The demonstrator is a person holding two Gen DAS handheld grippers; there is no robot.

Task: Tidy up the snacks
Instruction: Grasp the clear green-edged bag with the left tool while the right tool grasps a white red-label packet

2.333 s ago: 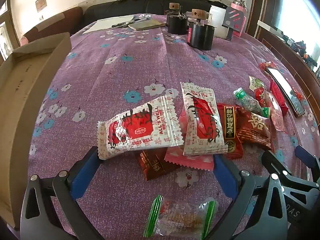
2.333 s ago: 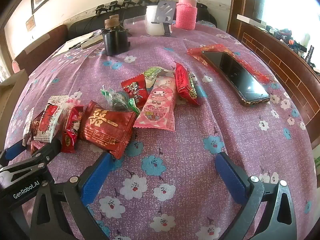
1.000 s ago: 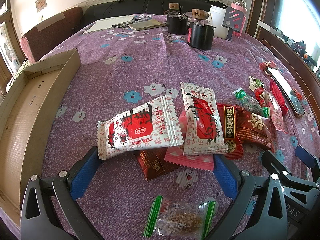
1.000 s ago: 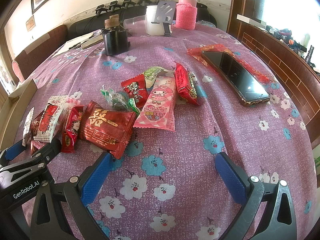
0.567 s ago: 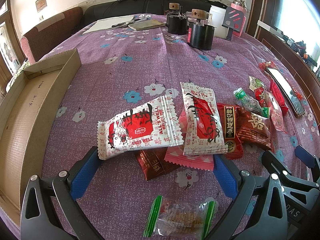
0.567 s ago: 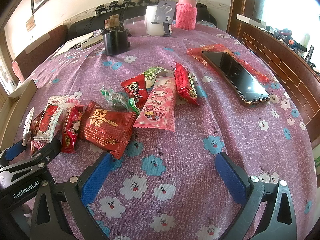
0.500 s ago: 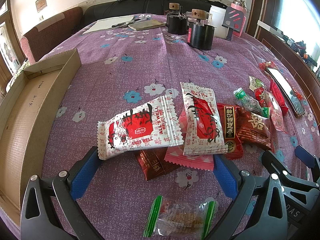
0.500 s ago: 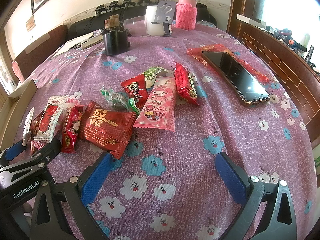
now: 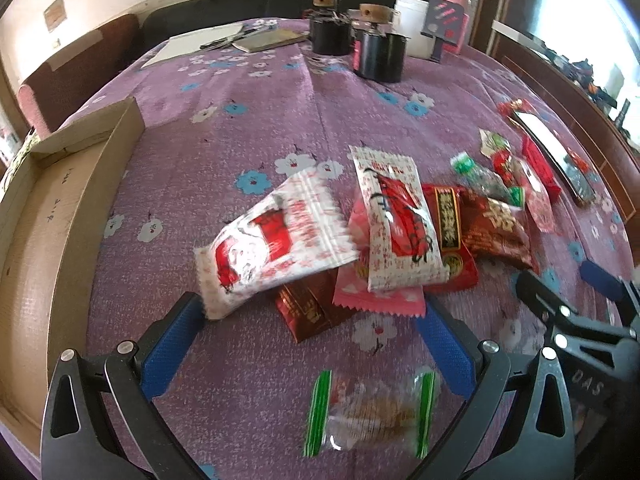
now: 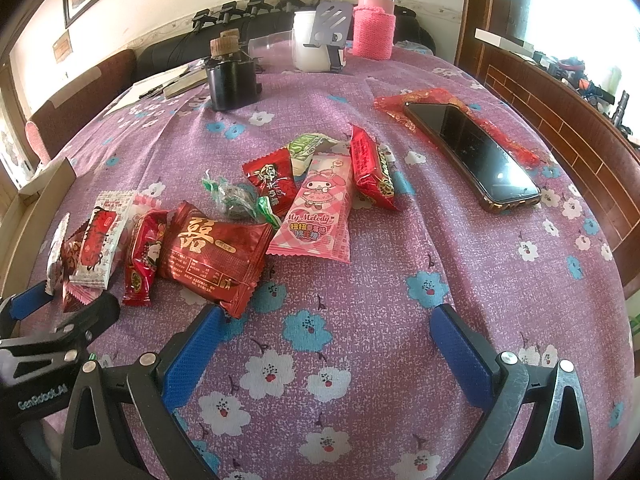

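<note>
Gaping blue-padded left tongs (image 9: 312, 332) w/ crinkly white-red foil packet (image 9: 276, 248) between.

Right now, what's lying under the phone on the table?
A red foil wrapper lies under the phone, sticking out at its far end and along its right edge. How much more of it the phone covers cannot be seen.

Bright daylight comes from the window (image 10: 580, 8) at right, overexposed. The left view shows motion blur; fisheye bends edges strongly.
</note>
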